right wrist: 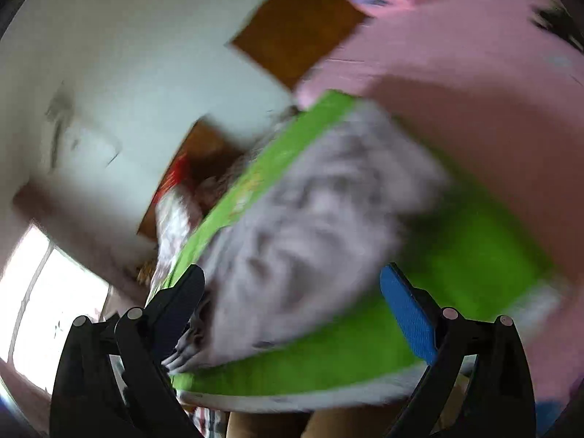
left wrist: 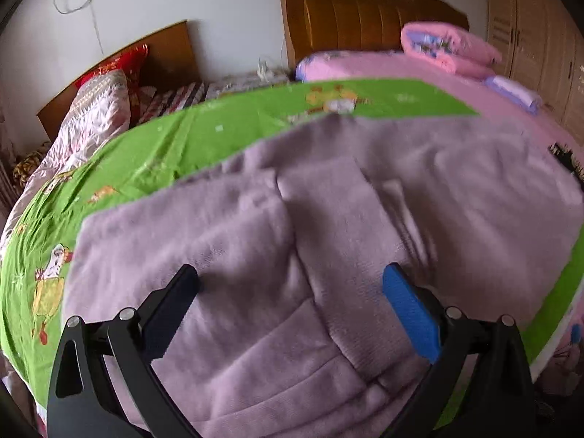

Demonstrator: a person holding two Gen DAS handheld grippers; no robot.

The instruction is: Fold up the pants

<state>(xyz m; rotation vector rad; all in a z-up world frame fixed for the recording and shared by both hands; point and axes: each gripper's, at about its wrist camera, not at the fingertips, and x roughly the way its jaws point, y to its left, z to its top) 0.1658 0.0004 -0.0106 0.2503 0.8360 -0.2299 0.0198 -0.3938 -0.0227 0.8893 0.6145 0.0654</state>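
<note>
The pale lilac fleece pants (left wrist: 328, 226) lie spread on a green cartoon-print sheet (left wrist: 153, 146) on the bed, with folds running toward me. My left gripper (left wrist: 292, 281) hovers open just over the near part of the pants, holding nothing. In the blurred, tilted right wrist view the pants (right wrist: 310, 219) look grey-lilac on the green sheet (right wrist: 474, 255). My right gripper (right wrist: 292, 281) is open and empty over their near edge.
Pink bedding (left wrist: 383, 65) with folded pink quilts (left wrist: 449, 47) lies behind the sheet. A wooden headboard (left wrist: 365, 11) and wardrobe (left wrist: 529, 36) stand at the back. A second bed with patterned quilts (left wrist: 98, 109) is at the left. The bed's front edge (right wrist: 292, 398) is near.
</note>
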